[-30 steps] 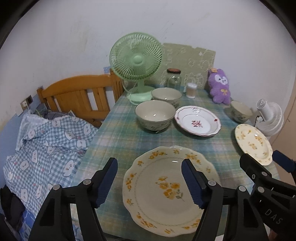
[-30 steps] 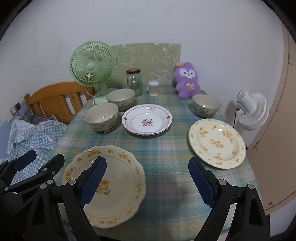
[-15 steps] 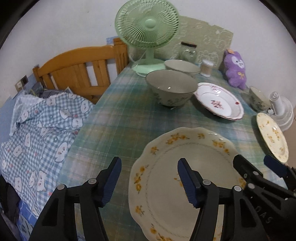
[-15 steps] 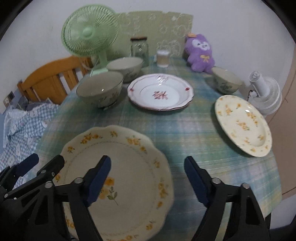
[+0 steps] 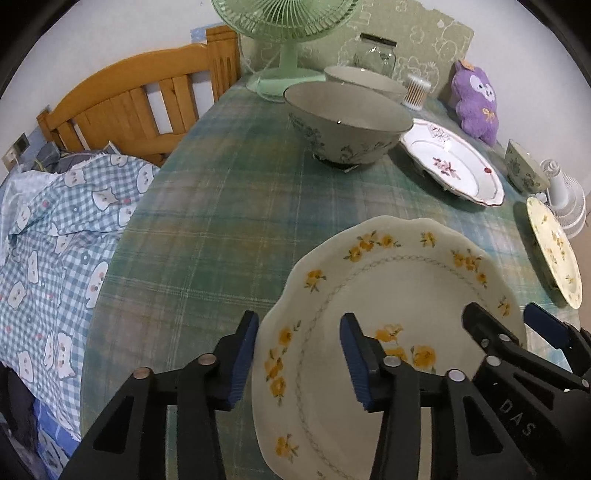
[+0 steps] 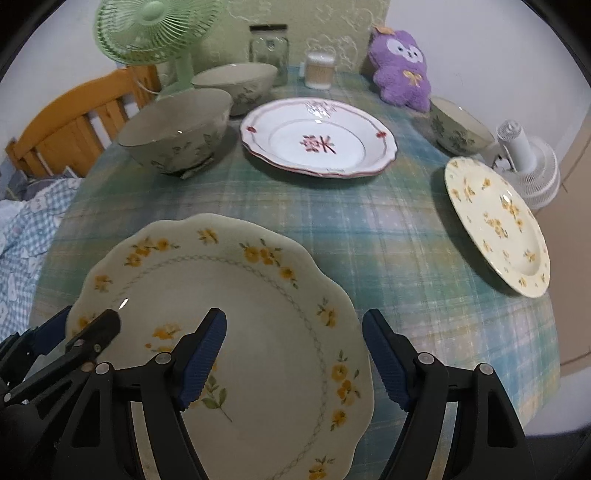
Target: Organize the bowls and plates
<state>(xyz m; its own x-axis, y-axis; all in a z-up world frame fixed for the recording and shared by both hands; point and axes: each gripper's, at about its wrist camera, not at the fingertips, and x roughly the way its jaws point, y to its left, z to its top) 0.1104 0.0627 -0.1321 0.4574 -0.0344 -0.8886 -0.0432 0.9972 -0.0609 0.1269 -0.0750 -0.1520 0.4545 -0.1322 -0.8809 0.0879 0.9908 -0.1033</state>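
A large scalloped cream plate with yellow flowers [image 5: 399, 280] [image 6: 236, 295] lies at the near edge of the plaid table [image 5: 229, 206]. My left gripper [image 5: 298, 332] straddles its left rim with jaws closing, and the pads are still clear of it. My right gripper [image 6: 293, 328] is open astride the right rim. Farther back stand a big floral bowl [image 5: 347, 122] [image 6: 177, 129], a second bowl [image 6: 236, 81], a white plate with a red flower [image 6: 317, 140], a small bowl [image 6: 458, 129] and a small yellow-flowered plate [image 6: 495, 225].
A green fan [image 6: 147, 33], glass jar [image 6: 269, 48], toothpick cup [image 6: 319, 70] and purple plush [image 6: 402, 70] line the back of the table. A white fan [image 6: 528, 166] sits off the right edge. A wooden headboard [image 5: 140, 103] and checked bedding [image 5: 55, 236] lie left.
Both grippers came down and forward onto the big yellow-flowered plate. The left jaws narrowed around its left rim, and the right jaws narrowed a little.
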